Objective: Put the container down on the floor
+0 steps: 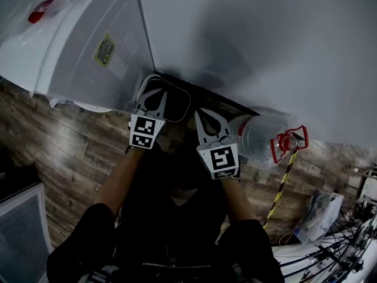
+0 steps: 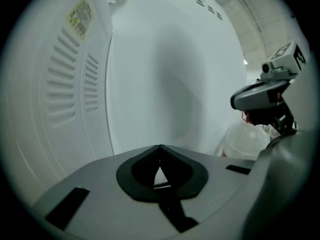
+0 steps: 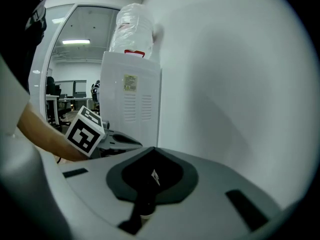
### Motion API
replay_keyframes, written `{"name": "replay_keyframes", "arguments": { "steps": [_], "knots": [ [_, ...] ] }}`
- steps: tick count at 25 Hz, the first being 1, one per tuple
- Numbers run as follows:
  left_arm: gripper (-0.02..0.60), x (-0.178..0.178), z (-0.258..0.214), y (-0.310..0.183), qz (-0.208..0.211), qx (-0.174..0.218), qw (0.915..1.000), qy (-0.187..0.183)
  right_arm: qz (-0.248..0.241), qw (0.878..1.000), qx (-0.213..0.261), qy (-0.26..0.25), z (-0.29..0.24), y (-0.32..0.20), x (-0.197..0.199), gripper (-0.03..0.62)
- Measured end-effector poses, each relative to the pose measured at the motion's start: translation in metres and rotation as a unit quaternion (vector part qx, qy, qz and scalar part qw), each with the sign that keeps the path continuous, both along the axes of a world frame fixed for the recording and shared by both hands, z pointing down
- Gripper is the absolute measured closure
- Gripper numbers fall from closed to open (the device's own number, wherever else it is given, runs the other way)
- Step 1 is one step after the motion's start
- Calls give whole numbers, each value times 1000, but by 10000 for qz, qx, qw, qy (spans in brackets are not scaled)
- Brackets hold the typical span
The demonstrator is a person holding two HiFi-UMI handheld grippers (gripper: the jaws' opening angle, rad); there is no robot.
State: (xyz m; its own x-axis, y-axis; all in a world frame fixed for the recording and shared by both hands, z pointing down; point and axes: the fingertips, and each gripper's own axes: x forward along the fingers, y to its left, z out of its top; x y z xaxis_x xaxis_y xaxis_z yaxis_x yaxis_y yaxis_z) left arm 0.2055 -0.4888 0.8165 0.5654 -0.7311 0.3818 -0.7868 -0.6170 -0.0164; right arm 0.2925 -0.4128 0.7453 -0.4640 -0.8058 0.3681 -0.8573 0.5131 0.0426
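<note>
A large clear water jug [image 1: 254, 135] with a red cap and handle [image 1: 288, 141] lies on its side on the wood floor [image 1: 70, 152] against the white wall. It also shows in the left gripper view as the pale jug [image 2: 247, 140]. My right gripper [image 1: 206, 113] hangs just left of the jug, shut with nothing in it [image 3: 152, 150]. My left gripper [image 1: 154, 94] is shut and empty too [image 2: 160, 147]. It points at a dark rounded-rim clear tub [image 1: 178, 102] at the foot of the wall. Neither gripper touches the jug.
A white water dispenser [image 1: 88, 46] stands at the left against the wall, with a bottle [image 3: 131, 29] on top. A yellow-black striped pole [image 1: 280, 187] lies on the floor at the right. A plastic bag [image 1: 318, 214] and cables [image 1: 336, 249] lie at the lower right.
</note>
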Motion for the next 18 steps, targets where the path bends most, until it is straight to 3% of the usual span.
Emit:
{"name": "replay_keyframes", "arguments": {
  "steps": [6, 18],
  "knots": [
    [568, 5, -79, 17, 96, -85, 9999, 9, 314, 9987, -312, -260, -67, 11, 3, 583],
    [568, -15, -269, 50, -86, -180, 9996, 215, 657, 9961, -472, -342, -252, 35, -17, 583]
  ]
}}
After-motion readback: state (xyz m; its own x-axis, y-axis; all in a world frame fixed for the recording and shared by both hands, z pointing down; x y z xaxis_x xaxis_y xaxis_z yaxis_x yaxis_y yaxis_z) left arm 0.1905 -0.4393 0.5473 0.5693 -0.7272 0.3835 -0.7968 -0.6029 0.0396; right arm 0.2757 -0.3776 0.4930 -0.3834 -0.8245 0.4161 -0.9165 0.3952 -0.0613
